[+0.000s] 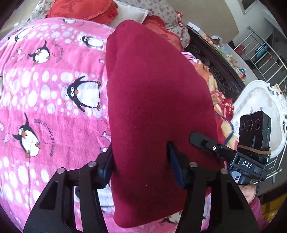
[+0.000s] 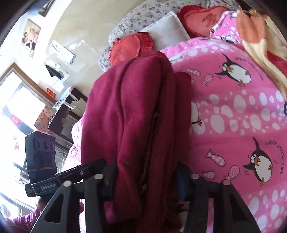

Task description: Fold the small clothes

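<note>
A dark red fleece garment hangs folded between my two grippers above a pink penguin blanket. My left gripper is shut on the garment's near edge, cloth bunched between its fingers. The right gripper's body also shows in the left wrist view, at the garment's right edge. In the right wrist view the garment is doubled in thick folds with a seam showing, and my right gripper is shut on it. The pink blanket lies below to the right.
Red heart-shaped cushions, a white pillow and floral bedding lie at the head of the bed. An orange and red blanket lies at the bed's edge. A dark carved headboard and a white chair stand nearby.
</note>
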The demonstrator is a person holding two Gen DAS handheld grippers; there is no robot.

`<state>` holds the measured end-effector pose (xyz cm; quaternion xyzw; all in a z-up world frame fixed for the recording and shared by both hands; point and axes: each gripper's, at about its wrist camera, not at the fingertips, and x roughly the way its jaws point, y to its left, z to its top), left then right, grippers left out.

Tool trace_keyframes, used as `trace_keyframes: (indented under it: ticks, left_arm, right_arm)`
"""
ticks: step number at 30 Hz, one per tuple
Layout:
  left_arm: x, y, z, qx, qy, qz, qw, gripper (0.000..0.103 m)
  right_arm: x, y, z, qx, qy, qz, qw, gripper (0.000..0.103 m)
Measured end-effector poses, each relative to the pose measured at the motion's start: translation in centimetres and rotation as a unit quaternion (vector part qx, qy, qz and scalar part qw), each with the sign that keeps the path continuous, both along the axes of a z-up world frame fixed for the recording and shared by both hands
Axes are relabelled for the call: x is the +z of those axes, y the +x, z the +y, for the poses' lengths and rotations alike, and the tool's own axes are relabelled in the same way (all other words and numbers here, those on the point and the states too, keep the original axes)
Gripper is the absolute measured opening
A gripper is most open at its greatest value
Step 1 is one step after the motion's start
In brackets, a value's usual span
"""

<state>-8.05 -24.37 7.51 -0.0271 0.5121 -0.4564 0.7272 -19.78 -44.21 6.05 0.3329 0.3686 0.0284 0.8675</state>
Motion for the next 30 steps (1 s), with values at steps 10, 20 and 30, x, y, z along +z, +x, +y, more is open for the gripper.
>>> trace_keyframes:
  ticks: [10,20,30]
  left_arm:
    - [3.7,-3.6,11.3,0.025,0.008,-0.018,0.9995,0.050]
    - [0.8,-7.2,17.5,0.071,0.069,-0.041,0.9942,0.050]
    - [3.4,-5.7,14.6,0.089,0.097,-0.109,0.9854,0.051]
  right_arm:
    - [3.2,-2.2,8.4,0.081,0.020,-0.020,0.996,0.042]
    - [-0.3,-3.8,13.3,0.084,-0.014,0.062,0.994,0.050]
    - [7.7,-5.5,17.4,0.131,-0.150,-0.033,0.979,0.042]
